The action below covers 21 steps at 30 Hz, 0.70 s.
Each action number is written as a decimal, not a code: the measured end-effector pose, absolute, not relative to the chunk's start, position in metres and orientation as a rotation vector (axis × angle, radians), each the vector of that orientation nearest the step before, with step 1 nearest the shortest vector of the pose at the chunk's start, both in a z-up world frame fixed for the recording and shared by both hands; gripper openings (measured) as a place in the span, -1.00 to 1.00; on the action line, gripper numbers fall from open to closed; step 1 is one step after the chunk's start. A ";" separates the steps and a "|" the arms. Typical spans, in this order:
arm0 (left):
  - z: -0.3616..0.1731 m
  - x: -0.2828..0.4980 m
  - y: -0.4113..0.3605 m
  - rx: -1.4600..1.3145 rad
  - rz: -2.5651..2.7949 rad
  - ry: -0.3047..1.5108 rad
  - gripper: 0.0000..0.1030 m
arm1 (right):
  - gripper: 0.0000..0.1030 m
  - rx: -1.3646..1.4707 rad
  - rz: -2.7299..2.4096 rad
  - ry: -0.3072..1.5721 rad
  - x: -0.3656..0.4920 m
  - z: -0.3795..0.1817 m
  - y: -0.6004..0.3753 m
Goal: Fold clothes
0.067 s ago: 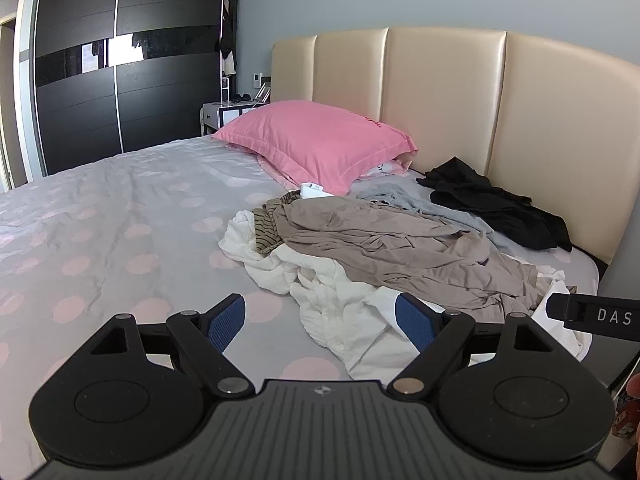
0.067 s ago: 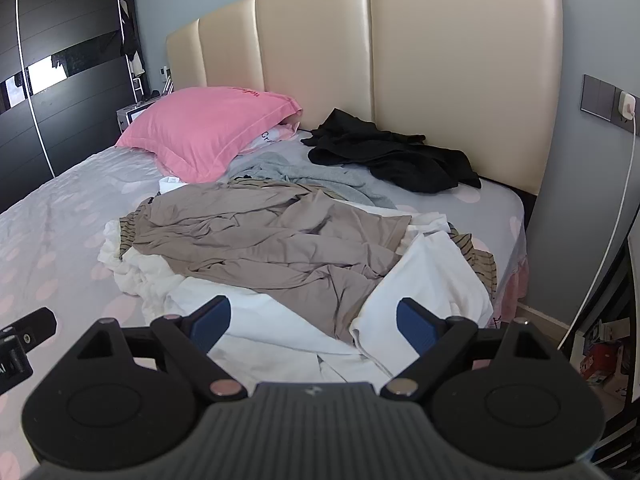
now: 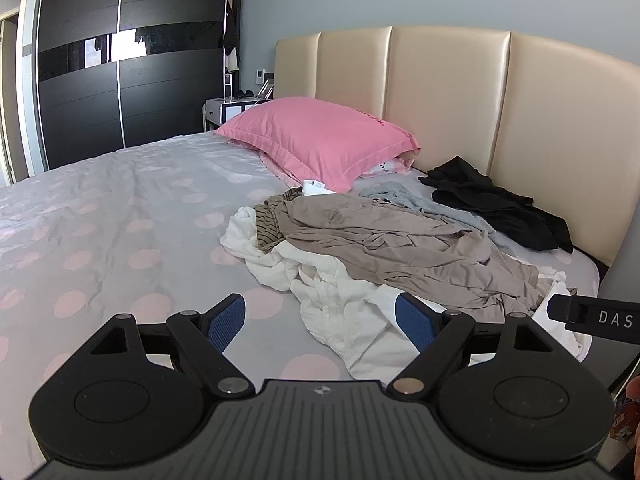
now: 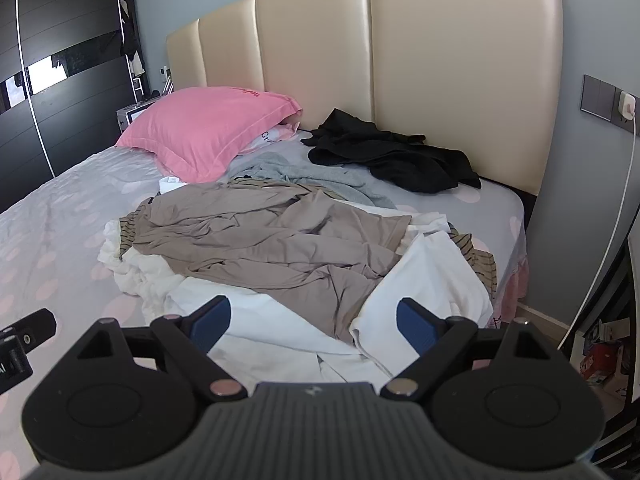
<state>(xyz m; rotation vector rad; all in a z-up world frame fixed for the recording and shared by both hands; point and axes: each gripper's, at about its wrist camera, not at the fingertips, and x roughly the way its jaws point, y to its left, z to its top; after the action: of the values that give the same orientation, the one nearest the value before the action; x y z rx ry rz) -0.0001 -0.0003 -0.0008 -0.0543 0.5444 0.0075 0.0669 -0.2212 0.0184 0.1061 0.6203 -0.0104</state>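
Clothes lie in a loose heap on the bed (image 3: 120, 216), near the cream headboard (image 4: 460, 80): a taupe garment (image 4: 272, 240) spread over crumpled white garments (image 3: 340, 300), with a striped piece (image 3: 266, 230) poking out at its edge. A grey top (image 4: 304, 176) and a black garment (image 4: 392, 156) lie behind, beside the pink pillow (image 3: 320, 140). The left gripper (image 3: 320, 322) and right gripper (image 4: 310, 322) hover over the heap's near edge, jaws spread wide with nothing between them.

Right tongs (image 4: 314, 322) agape above taupe garment (image 4: 272, 240).
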 end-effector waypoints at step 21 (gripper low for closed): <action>-0.007 -0.001 0.005 -0.106 0.037 0.575 0.59 | 0.77 0.057 0.011 0.618 0.064 0.017 -0.215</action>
<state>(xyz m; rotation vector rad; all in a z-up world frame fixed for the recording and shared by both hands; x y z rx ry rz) -0.0007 0.0047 -0.0067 -0.1065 0.5745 0.0369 0.0641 -0.2148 0.0169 0.0574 0.6179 0.0109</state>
